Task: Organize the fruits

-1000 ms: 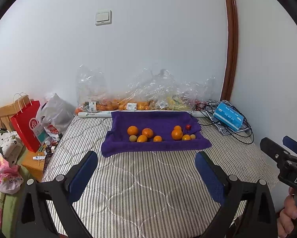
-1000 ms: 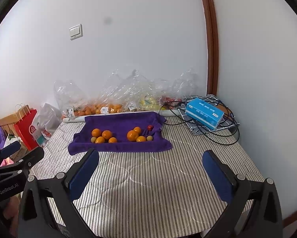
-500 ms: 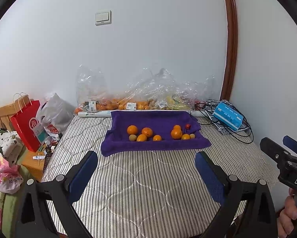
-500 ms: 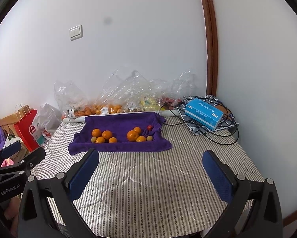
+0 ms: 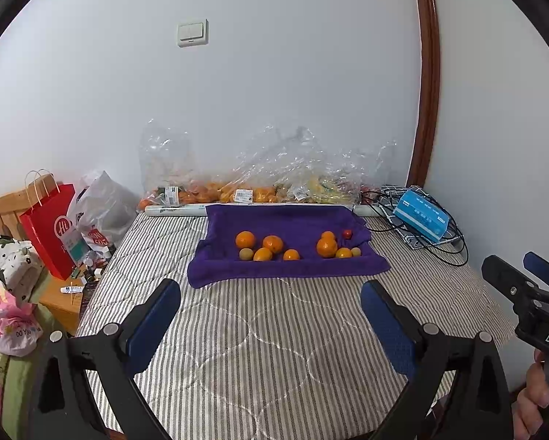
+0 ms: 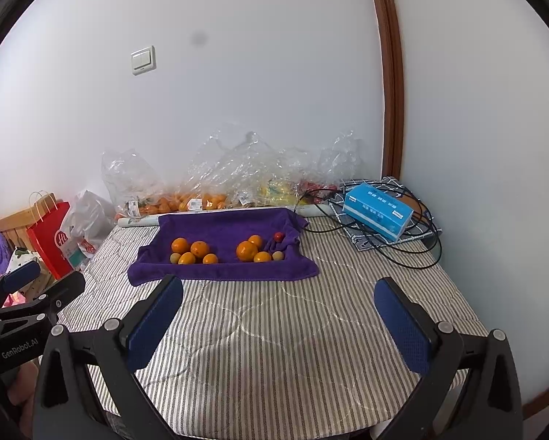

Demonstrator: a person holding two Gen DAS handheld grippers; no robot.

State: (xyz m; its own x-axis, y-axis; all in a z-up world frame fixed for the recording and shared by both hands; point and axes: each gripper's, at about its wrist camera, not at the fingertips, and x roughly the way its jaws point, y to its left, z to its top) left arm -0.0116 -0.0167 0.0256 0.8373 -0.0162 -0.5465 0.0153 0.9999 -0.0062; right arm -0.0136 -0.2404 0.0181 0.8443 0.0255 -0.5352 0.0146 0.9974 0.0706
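Fruits lie on a purple towel (image 5: 289,220) at the far side of the striped bed cover (image 5: 267,330), in two groups forming a row from left to right: oranges (image 5: 272,244) left, one big orange (image 6: 247,250) and a small red fruit (image 6: 278,235) right. Left gripper (image 5: 271,321) and right gripper (image 6: 280,321) hover near the bed's front edge, both spread wide and empty.

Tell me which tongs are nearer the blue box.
Right. The right tongs hang open over the striped quilt, with the blue box ahead to their right. The left tongs, also open, sit further left, beyond the right ones from the box.
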